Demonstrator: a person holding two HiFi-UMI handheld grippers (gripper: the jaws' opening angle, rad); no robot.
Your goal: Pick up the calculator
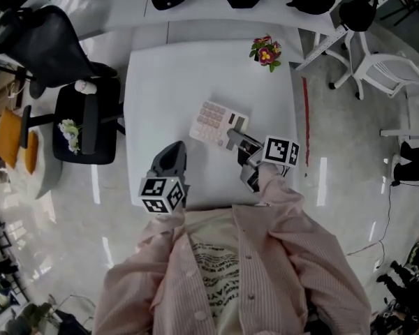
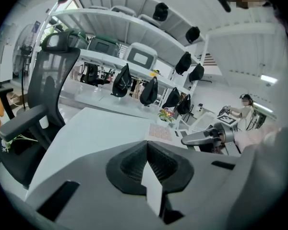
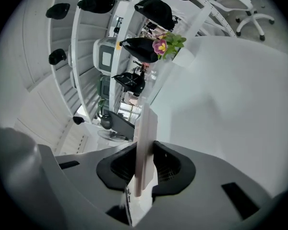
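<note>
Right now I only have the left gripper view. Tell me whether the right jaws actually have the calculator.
Observer: They do. In the right gripper view the calculator stands edge-on between the right gripper's jaws, with both pads pressed against it.
Operator: Now say where on it the grip sits.
Observer: From the head view, the grip is at the calculator's corner nearest the person, on the person's right side. The pink keys are uncovered on the part that points away from the person.
</note>
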